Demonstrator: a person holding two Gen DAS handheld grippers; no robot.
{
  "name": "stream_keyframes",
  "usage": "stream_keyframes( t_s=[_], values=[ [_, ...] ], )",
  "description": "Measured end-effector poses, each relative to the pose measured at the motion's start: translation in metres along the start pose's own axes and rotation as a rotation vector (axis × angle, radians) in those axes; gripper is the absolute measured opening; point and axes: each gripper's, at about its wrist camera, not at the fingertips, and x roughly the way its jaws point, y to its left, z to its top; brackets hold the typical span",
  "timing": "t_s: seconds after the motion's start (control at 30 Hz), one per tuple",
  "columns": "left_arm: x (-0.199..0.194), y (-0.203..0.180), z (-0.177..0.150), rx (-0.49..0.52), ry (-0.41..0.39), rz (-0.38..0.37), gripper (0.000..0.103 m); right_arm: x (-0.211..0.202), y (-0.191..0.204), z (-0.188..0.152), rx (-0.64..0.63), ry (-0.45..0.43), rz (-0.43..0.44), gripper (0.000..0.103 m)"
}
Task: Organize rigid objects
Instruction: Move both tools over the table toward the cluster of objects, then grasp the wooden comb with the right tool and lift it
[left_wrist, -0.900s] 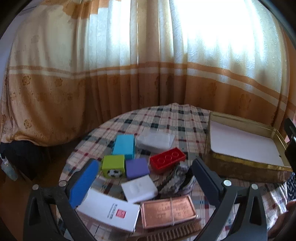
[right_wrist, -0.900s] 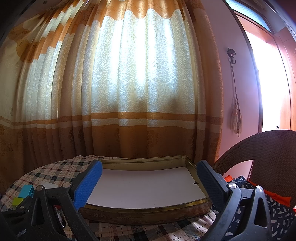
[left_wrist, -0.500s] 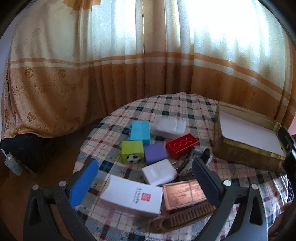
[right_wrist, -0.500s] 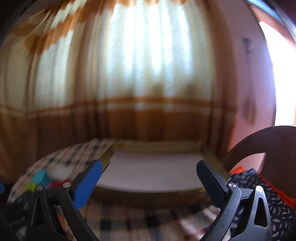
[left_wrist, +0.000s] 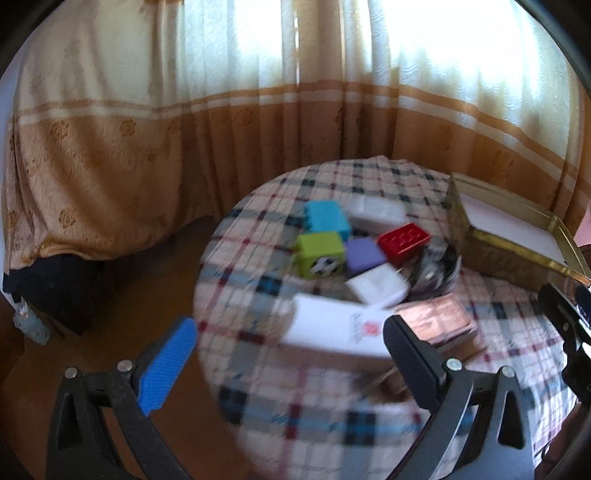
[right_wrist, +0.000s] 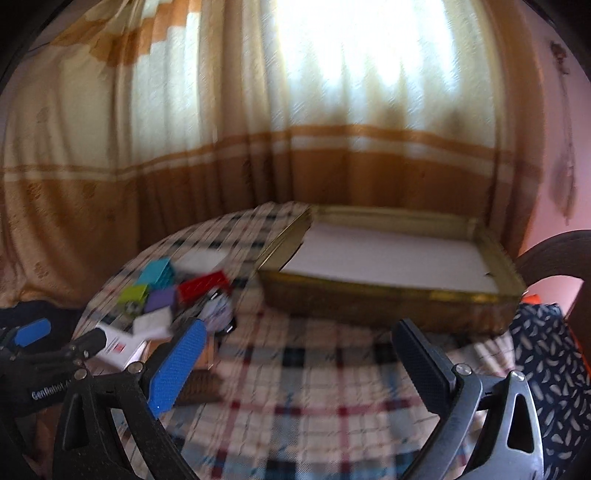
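Both grippers are spread wide and hold nothing. Just ahead of the left gripper (left_wrist: 288, 349) lies a white box (left_wrist: 338, 326), easy to pinch first. Behind it the toy blocks (left_wrist: 325, 240) sit bunched together. Ahead of the right gripper (right_wrist: 295, 354), further back on the counter (right_wrist: 314, 369), the gold tray (right_wrist: 388, 299) waits, likely for them.

Four colored blocks (left_wrist: 325, 218), three white boxes (left_wrist: 338, 326), one gold tray (left_wrist: 491, 254), one copper tin (left_wrist: 437, 315).
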Motion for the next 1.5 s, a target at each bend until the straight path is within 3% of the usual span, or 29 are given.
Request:
stream_keyframes(
  t_s=[0.3, 0.8, 0.97, 1.3, 1.5],
  values=[
    [0.002, 0.042, -0.011, -0.046, 0.038, -0.005, 0.103, 0.015, 0.030, -0.009, -0.039, 0.149, 0.145, 0.088],
    [0.004, 0.062, -0.015, -0.048, 0.060, -0.019, 0.103, 0.055, 0.081, -0.027, -0.099, 0.430, 0.287, 0.089],
    [0.003, 0.059, -0.014, -0.030, 0.062, -0.035, 0.103, 0.063, 0.091, -0.023, -0.114, 0.454, 0.280, 0.095],
    [0.006, 0.065, -0.012, -0.042, 0.076, 0.004, 0.102, 0.069, 0.100, -0.022, -0.134, 0.463, 0.270, 0.102],
    [0.002, 0.068, -0.009, -0.039, 0.061, -0.012, 0.102, 0.070, 0.106, -0.024, -0.195, 0.465, 0.251, 0.102]
  ],
)
